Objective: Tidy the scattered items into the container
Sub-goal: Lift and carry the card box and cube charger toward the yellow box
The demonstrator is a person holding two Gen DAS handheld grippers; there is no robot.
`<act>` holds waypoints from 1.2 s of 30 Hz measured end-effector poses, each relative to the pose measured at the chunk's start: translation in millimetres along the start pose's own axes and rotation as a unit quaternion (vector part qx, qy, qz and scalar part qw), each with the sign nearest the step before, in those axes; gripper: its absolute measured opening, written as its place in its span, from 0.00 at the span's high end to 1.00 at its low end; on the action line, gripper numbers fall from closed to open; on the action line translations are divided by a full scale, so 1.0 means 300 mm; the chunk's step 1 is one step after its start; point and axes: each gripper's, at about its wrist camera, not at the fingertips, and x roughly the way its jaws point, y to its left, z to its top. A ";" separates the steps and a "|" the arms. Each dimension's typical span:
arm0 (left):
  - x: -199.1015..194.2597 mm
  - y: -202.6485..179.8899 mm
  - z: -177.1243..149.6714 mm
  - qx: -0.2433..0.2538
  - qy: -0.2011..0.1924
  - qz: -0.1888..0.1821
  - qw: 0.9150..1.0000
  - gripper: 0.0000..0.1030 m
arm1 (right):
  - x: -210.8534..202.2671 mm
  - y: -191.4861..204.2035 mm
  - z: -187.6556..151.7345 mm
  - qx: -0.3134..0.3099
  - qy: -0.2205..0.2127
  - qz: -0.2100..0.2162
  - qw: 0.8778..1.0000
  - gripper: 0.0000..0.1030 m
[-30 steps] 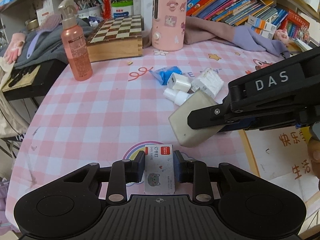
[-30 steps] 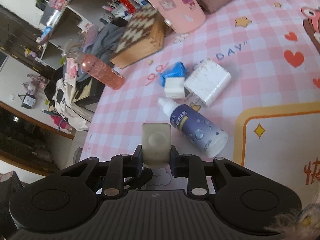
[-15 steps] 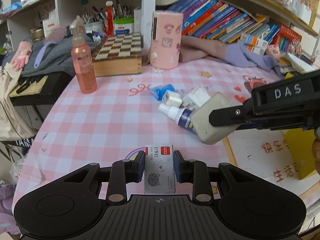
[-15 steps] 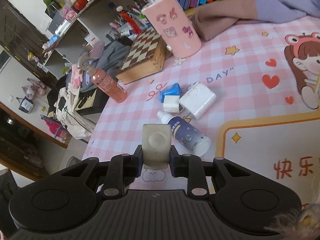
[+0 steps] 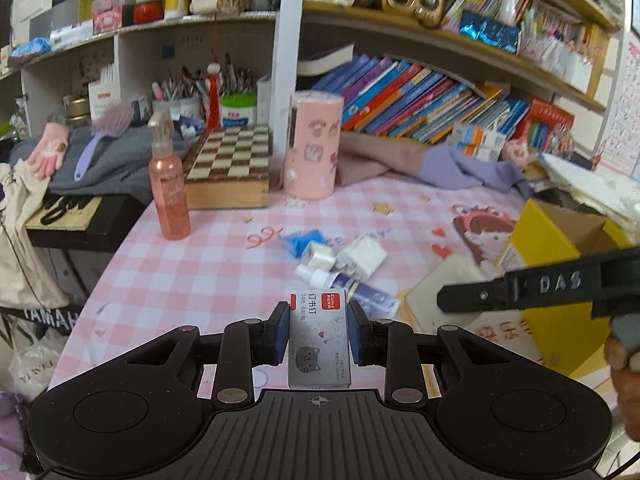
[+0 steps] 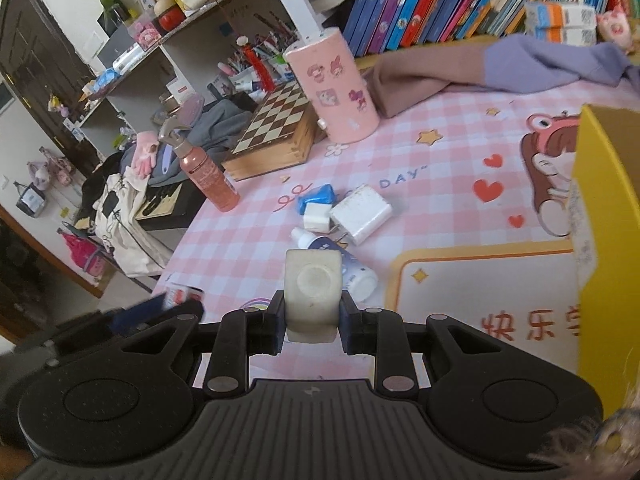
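Note:
My left gripper [image 5: 319, 330] is shut on a small grey staples box [image 5: 319, 340] with a red label and a cat drawing, held above the pink checked table. My right gripper [image 6: 313, 316] is shut on a cream-coloured block [image 6: 313, 292] with a round dimple on its end. That block [image 5: 434, 298] also shows blurred in the left wrist view, beside the right gripper's black finger. The yellow cardboard box [image 5: 560, 248] [image 6: 604, 208] stands open at the right. On the table lie a small dropper bottle [image 6: 340, 268], a white charger [image 6: 360, 212], a small white cube [image 6: 316, 216] and a blue packet [image 6: 316, 196].
A pink spray bottle [image 5: 170, 196], a wooden chessboard box [image 5: 230, 172] and a pink cylinder [image 5: 314, 144] stand at the table's back. Brown and purple cloth [image 5: 440, 164] lies behind, with bookshelves above. A yellow-bordered mat [image 6: 480, 300] covers the near right. The table edge drops off on the left.
Both grippers have risen and tilted up with their objects still held. The yellow box has come into both views at the right, and the right gripper has shifted rightward towards it.

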 end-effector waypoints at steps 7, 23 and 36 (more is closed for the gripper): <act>-0.067 -0.029 -0.019 -0.001 -0.011 -0.024 1.000 0.73 | -0.080 0.020 -0.063 -0.011 -0.018 -0.025 0.999 0.77; -0.212 -0.033 -0.144 -0.003 0.005 -0.062 0.998 0.73 | -0.237 0.089 -0.249 -0.015 -0.034 -0.055 0.998 0.77; -0.312 -0.053 -0.239 0.013 0.015 -0.084 0.996 0.73 | -0.338 0.129 -0.411 -0.004 -0.043 -0.075 0.996 0.77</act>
